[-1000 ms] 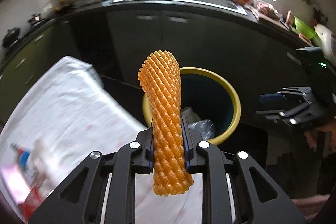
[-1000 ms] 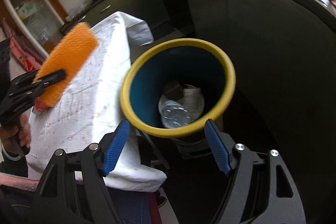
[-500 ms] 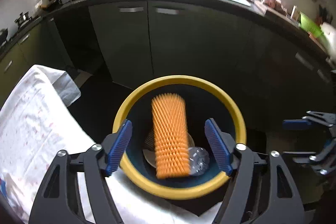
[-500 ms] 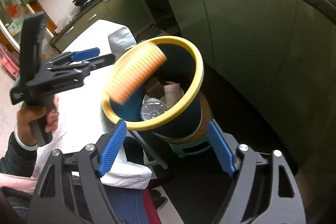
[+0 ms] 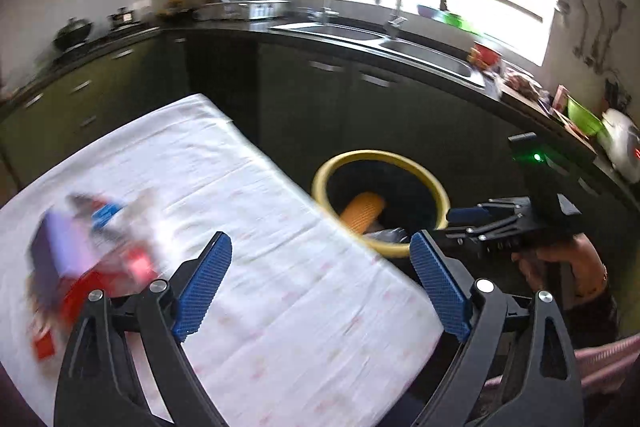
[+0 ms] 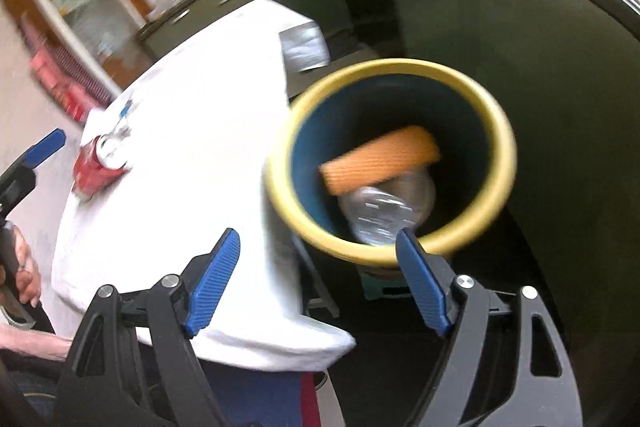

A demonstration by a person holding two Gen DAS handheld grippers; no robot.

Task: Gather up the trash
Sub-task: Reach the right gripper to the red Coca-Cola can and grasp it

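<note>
Orange foam netting (image 6: 380, 161) lies inside the yellow-rimmed bin (image 6: 502, 131), slanted across its dark blue interior and resting on a crumpled clear plastic bottle (image 6: 380, 211) lower in the bin. From the left wrist view the same orange foam netting (image 5: 362, 211) shows as a tilted roll just below the bin's yellow rim (image 5: 400, 155). The bin stands just beside the corner of the surface (image 5: 248, 187), which is draped in a white cloth with faint pink specks. The left hand-held gripper (image 5: 320, 287) hangs over that cloth with its blue-padded fingers (image 5: 202, 287) spread wide and nothing between them. The right hand-held gripper (image 6: 320, 287) is likewise spread apart and empty, its blue fingers (image 6: 422, 287) framing the near edge of the bin and the cloth's corner. On the far left part of the surface sits a blurred heap of remaining trash (image 5: 80, 259) in red, purple and blue; from the right wrist view a red can (image 6: 100, 167) lies on its side there, with a small blue-and-white item beside it that is too blurred to identify. Dark cabinets (image 5: 320, 99) with a sink (image 5: 400, 43) and a tap under a bright window run behind the bin.
</note>
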